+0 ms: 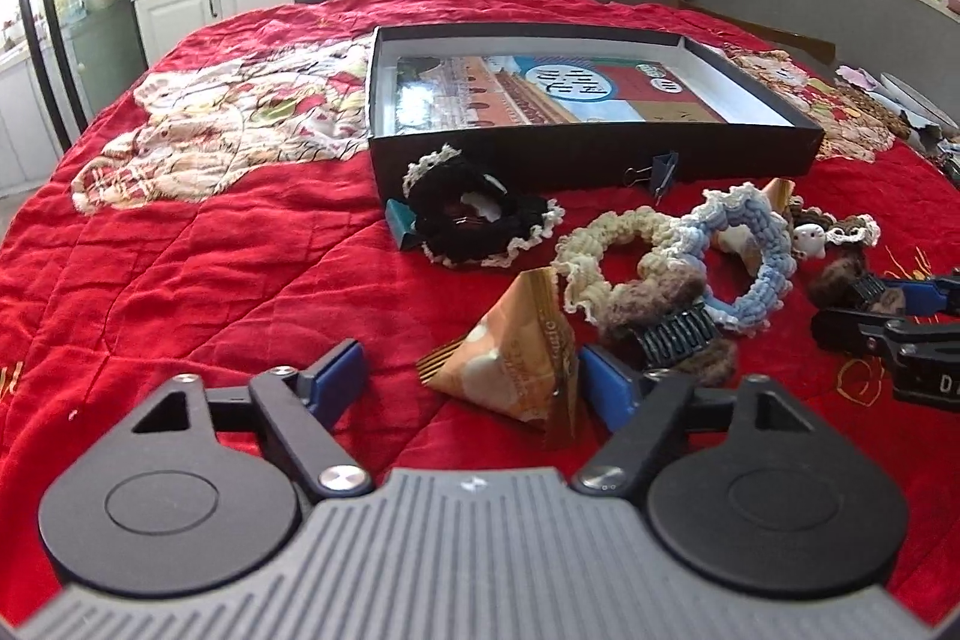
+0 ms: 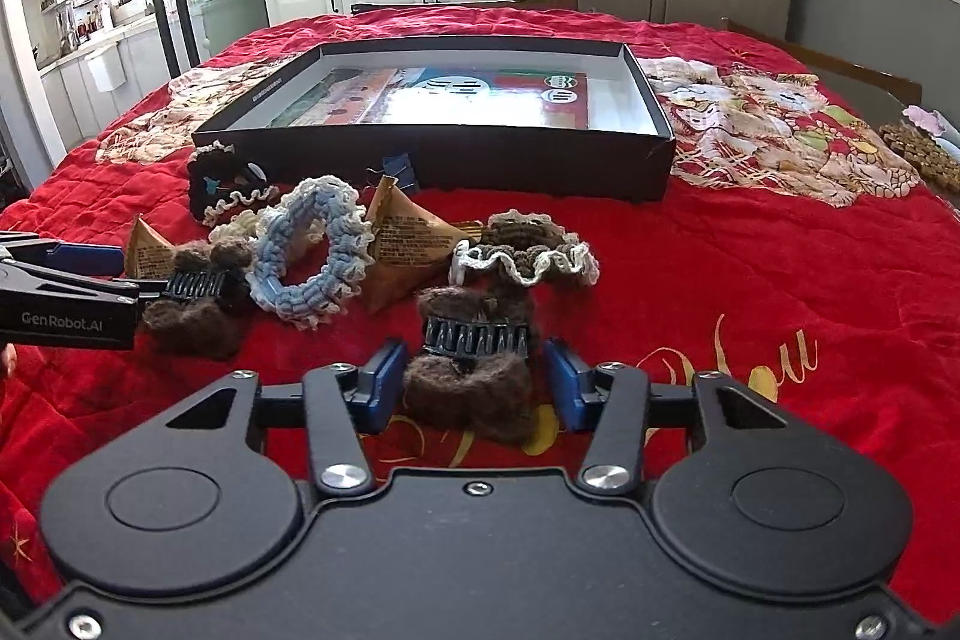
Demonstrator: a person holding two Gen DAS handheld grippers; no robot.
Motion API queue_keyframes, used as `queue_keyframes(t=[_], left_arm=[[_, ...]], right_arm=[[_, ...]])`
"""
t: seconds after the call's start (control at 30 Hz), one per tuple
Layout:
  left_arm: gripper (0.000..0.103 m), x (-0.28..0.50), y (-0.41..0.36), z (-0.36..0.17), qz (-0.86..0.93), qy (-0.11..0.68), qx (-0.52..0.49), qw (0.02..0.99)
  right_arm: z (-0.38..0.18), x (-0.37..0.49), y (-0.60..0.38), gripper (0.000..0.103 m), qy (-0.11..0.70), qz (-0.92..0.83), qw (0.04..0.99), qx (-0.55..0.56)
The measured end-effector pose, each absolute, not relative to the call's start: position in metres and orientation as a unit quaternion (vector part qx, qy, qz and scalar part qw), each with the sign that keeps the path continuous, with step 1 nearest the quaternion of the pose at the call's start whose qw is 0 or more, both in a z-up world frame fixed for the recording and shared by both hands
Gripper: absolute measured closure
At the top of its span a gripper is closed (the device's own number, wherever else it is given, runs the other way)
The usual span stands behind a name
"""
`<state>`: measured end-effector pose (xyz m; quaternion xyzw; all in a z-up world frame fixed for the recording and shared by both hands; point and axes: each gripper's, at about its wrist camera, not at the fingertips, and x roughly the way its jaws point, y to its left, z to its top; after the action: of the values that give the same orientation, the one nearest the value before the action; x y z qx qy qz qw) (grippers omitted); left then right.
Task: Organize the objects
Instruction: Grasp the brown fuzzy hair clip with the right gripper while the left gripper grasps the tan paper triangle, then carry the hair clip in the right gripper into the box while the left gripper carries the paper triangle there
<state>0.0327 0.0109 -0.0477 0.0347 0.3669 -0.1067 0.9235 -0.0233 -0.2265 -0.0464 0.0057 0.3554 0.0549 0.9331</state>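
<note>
A brown furry hair claw [image 2: 468, 376] lies on the red quilt [image 2: 750, 280] between the spread fingers of the right gripper [image 2: 474, 388], not yet pinched. The left gripper [image 1: 474, 382], fingers also apart, brackets a triangular snack packet [image 1: 510, 358]. Just beyond lie a second furry claw [image 1: 666, 322], a blue scrunchie [image 2: 312, 256] and the black open box [image 2: 432, 160].

- The left gripper [image 1: 474, 379] is hovering with fingers [image 1: 339, 370] spread around a triangular snack packet [image 1: 510, 358].
- Crocheted scrunchies [image 1: 744, 256] are lying before the open black box [image 1: 594, 148] on the red quilt [image 1: 210, 250].
</note>
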Motion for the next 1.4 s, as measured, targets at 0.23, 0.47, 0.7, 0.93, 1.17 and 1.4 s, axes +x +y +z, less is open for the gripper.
queue_keyframes(t=[0.23,0.47,0.7,0.93,1.17,1.4], left_arm=[[0.047,0.032,0.009,-0.048,-0.120,0.355,0.036,0.927],[0.056,0.030,0.007,-0.047,-0.123,0.348,0.041,0.929],[0.065,0.027,0.011,-0.040,-0.126,0.345,0.032,0.930],[0.069,0.023,0.012,-0.028,-0.134,0.335,0.027,0.932],[0.069,0.025,0.007,-0.013,-0.143,0.319,0.040,0.936],[0.069,0.038,0.001,0.003,-0.152,0.304,0.050,0.939]], right_arm=[[-0.048,-0.022,-0.229,0.065,0.354,0.055,0.934,0.009],[-0.048,-0.024,-0.228,0.067,0.351,0.056,0.935,0.007],[-0.040,-0.030,-0.228,0.067,0.346,0.065,0.936,0.011],[-0.024,-0.039,-0.226,0.067,0.328,0.083,0.941,0.010],[-0.006,-0.041,-0.227,0.067,0.306,0.088,0.948,0.007],[0.009,-0.030,-0.232,0.067,0.293,0.086,0.952,0.011]])
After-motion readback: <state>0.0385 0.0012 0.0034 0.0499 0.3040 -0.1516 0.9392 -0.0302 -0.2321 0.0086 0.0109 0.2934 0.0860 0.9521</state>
